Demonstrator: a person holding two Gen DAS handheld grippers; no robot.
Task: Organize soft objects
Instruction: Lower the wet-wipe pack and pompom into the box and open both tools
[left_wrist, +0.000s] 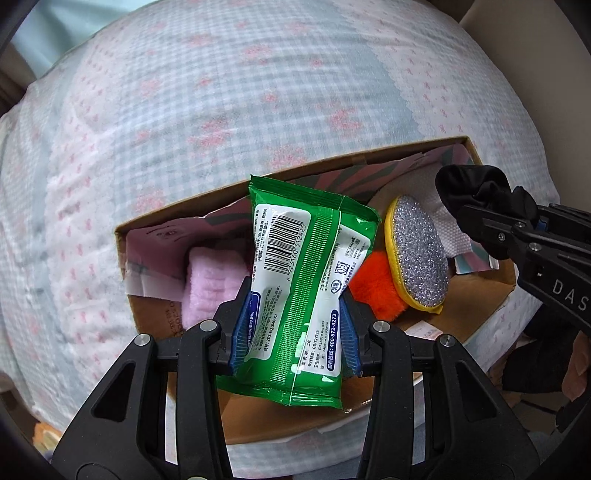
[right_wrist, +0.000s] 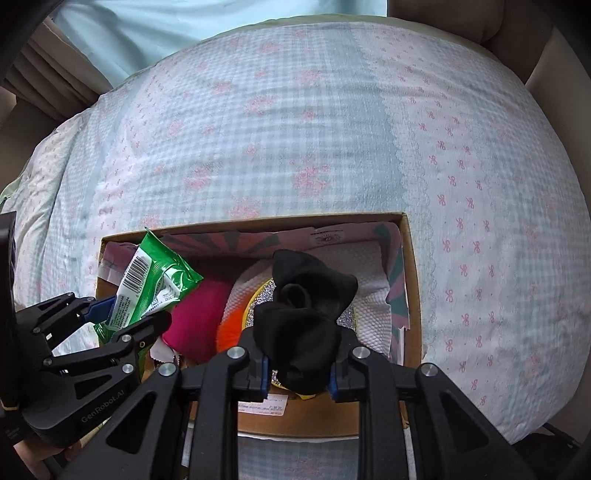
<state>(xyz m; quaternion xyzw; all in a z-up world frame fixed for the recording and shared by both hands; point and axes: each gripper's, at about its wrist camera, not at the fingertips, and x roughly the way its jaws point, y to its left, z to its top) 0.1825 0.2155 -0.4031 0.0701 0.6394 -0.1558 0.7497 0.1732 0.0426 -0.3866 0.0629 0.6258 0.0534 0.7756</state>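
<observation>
Left gripper (left_wrist: 292, 325): blue pads clamped on the lower half of the green wipes pack (left_wrist: 306, 280), film pinched in at the waist, pack upright with barcode end at 12 o'clock. Held over the left part of the cardboard box (left_wrist: 369, 157); likely a low grip so the free end enters first.

Right gripper (right_wrist: 297, 373): pads closed on a bundled black cloth (right_wrist: 310, 306), most of it bulging above the fingers. Hangs over the right part of the box, directly above the silver scrubber (left_wrist: 415, 254).

Box contents, left-wrist view: pink towel (left_wrist: 210, 284) at 9 o'clock of the pack, orange plush (left_wrist: 376, 284) at 3 o'clock touching the scrubber, white paper towel (left_wrist: 448, 232) behind. Right-wrist view adds a magenta plush (right_wrist: 201, 317) between pack and scrubber.

Judgement: both items at the drop stage, not yet released.

Room: box nearly full. Best gap for the pack seems to be between towel and orange plush; the cloth can settle on the scrubber. Near rim lies under both grippers; far wall at 12 o'clock. Grippers sit near each other, so staggered releases are safer. Bedspread (right_wrist: 332, 129) around the box is soft, so the box may tip if pressed.
</observation>
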